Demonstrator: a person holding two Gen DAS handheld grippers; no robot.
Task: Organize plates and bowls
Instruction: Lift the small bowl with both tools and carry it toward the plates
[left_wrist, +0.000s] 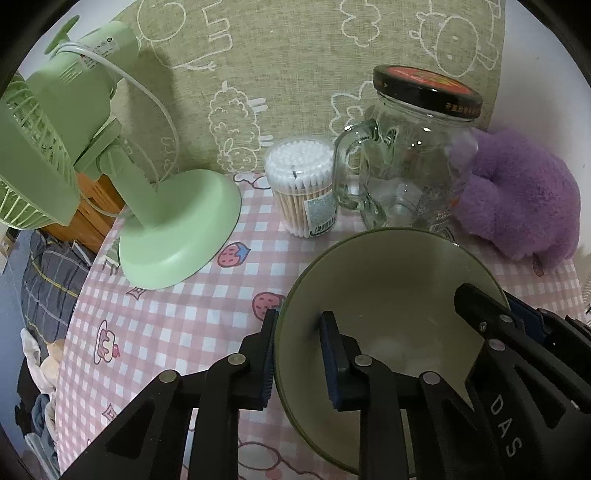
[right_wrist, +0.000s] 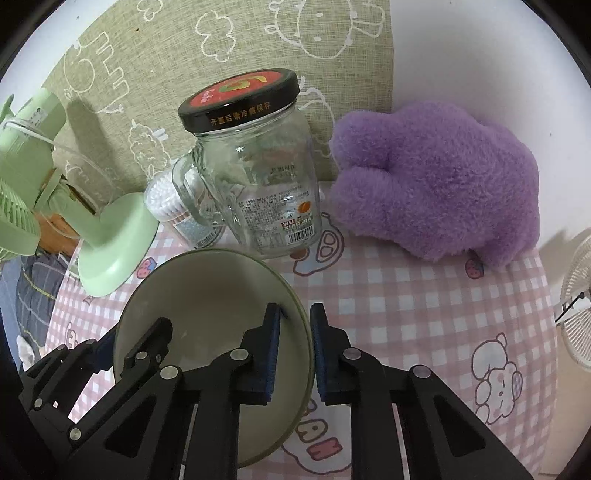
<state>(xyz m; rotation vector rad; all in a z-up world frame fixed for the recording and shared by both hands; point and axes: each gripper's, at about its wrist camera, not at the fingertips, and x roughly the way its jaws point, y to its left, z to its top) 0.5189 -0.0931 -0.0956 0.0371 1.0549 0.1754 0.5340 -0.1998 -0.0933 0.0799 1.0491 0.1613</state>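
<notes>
Backdrop: olive-green cloth (right_wrist: 155, 55) with white outline cartoon animals, hung behind the table.
Wall: plain white (right_wrist: 461, 55), right of the cloth.
Table cover: pink-and-white check (left_wrist: 177, 306), strawberry and cake prints.
Left of table: orange-brown wooden furniture (left_wrist: 96, 206); dark plaid fabric (left_wrist: 48, 280) heaped below it.
Far right: white fan grille (right_wrist: 578, 295), partly in view.
Light: soft, shadows cast on the cloth.

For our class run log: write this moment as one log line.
left claw: shut on bowl rim | right claw: shut on opposite rim | bowl: on checked cloth, near jar
</notes>
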